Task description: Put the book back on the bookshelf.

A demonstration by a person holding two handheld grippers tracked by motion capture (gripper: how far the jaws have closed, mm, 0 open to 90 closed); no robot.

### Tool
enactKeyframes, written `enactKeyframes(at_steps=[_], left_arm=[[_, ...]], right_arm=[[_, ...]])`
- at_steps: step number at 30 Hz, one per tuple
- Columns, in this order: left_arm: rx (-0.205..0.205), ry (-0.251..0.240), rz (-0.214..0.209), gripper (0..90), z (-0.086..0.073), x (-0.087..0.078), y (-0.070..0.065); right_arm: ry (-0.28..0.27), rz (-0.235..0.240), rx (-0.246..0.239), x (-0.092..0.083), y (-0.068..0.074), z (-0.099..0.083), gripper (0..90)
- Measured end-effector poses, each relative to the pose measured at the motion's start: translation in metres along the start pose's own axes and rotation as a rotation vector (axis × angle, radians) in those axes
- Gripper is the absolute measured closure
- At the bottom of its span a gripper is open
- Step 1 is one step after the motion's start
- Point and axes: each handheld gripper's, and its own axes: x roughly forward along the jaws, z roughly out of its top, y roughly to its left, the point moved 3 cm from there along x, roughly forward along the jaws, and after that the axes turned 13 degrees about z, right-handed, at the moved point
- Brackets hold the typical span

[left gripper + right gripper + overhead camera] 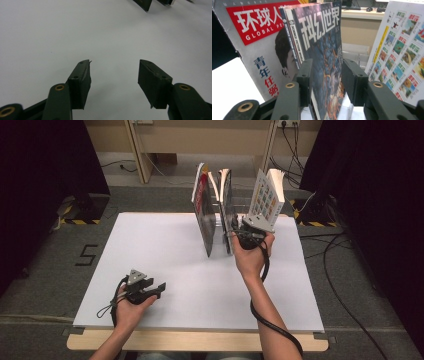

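Worktop (pixel 165 250): broad, flat white sheet, matte and smooth, on a pale wooden board whose edge shows at the near side; grey carpet around it.
Red-banner magazine (pixel 254 50): thin glossy rectangle standing on edge, long axis upright, cover with a red title block and blue characters; leftmost of the standing row, seen at (pixel 202 215) in the high view.
Dark magazine (pixel 324 52): the one in hand; thin glossy sheet with a dark blue, patterned cover and large pale characters, upright with its long axis vertical, spine edge toward the near side; it stands mid-row at the far middle of the worktop (pixel 226 210), just beside the red-banner magazine.
White book (pixel 267 197): thicker block with a cover of small coloured picture tiles, tilted, leaning away to the right; stands right of the right tool and crowds that side.
Right tool (pixel 325 77): black, boxy, hard plastic jaws either side of the dark magazine's lower edge; the left jaw lies close against the cover, the right one stands apart, so no grip.
Left tool (pixel 113 80): jaws wide apart, nothing between them, low over bare worktop at the near left, well apart from the magazines.
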Motion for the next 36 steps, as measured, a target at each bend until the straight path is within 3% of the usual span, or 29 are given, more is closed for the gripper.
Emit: enactKeyframes(at_steps=[19, 36], left_arm=[[0.0, 0.0, 0.003, 42.2, 0.0, -0.001, 0.001], [0.003, 0.006, 0.004, 42.0, -0.002, -0.001, 0.001]], right_arm=[[0.073, 0.015, 0.017, -0.024, -0.005, -0.028, 58.7], [0.151, -0.009, 0.056, -0.056, -0.025, -0.063, 57.2]])
